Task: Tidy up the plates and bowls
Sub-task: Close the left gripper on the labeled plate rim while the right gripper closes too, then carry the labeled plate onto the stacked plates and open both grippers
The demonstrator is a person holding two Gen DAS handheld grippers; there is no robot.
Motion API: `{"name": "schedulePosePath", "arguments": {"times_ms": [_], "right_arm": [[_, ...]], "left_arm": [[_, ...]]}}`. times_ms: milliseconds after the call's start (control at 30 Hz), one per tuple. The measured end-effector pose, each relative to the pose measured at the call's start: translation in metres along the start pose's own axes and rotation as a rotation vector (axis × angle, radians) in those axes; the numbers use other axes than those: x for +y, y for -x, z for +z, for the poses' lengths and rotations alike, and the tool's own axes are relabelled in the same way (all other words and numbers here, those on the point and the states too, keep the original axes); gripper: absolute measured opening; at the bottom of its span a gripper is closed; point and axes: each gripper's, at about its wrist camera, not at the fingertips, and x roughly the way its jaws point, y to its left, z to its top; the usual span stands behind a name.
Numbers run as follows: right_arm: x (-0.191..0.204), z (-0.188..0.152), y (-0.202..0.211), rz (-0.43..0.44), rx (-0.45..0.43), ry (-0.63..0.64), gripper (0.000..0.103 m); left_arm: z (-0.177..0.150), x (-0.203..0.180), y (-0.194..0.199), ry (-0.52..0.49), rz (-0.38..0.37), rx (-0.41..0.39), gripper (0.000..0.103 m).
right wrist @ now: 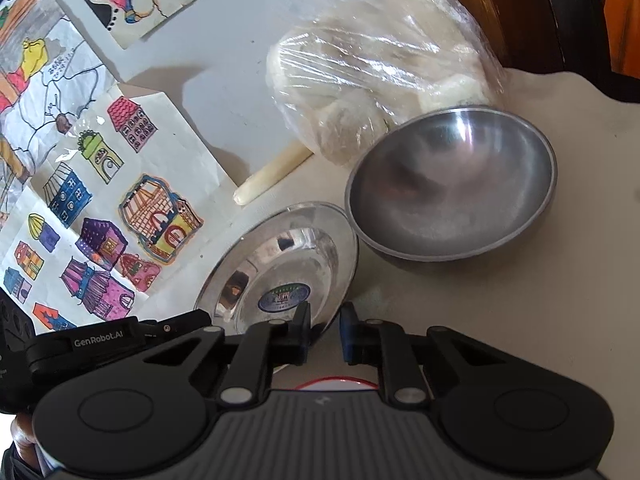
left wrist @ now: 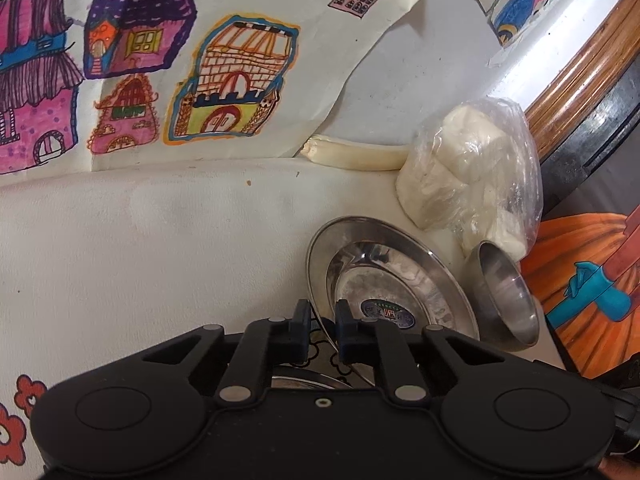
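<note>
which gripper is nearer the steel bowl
Right. The right gripper is at the plate's rim on the side facing the steel bowl; the left gripper pinches the plate's far rim, the plate lying between.

plate near rim: in the left wrist view the steel plate [left wrist: 400,280] has its near edge hidden behind the left claw [left wrist: 323,322]; in the right wrist view the right claw [right wrist: 325,326] covers the plate's [right wrist: 280,272] near rim, so pad contact cannot be made out.
plate sticker: the round label [right wrist: 285,297] has print too small to read.
second steel rim: a curved metal edge [left wrist: 304,382] shows only through the claw's frame; the rest is hidden.
bowl: the steel bowl [left wrist: 506,298] has its base hidden behind its own tilted wall.
bag contents: the white lumps in the plastic bag [right wrist: 384,64] are blurred by the wrap.
red-edged thing: a red-rimmed shape [right wrist: 338,383] is mostly covered by the claw body.
drawings: the drawings [left wrist: 120,60] are cut off by the picture's edges.
</note>
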Motion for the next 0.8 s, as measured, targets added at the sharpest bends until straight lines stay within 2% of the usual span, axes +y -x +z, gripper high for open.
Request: {"name": "schedulePosePath", "arguments": {"times_ms": [333, 800], "right_arm": [[0.018, -0.001, 0.017, 0.001, -0.049, 0.049, 0.017], [0.053, -0.025, 0.058, 0.039, -0.074, 0.123, 0.017]], "left_arm": [[-0.005, -0.001, 0.023, -0.011, -0.024, -0.047, 0.013], [-0.027, 0.009, 0.089, -0.023, -0.048, -0.097, 0.013]]}}
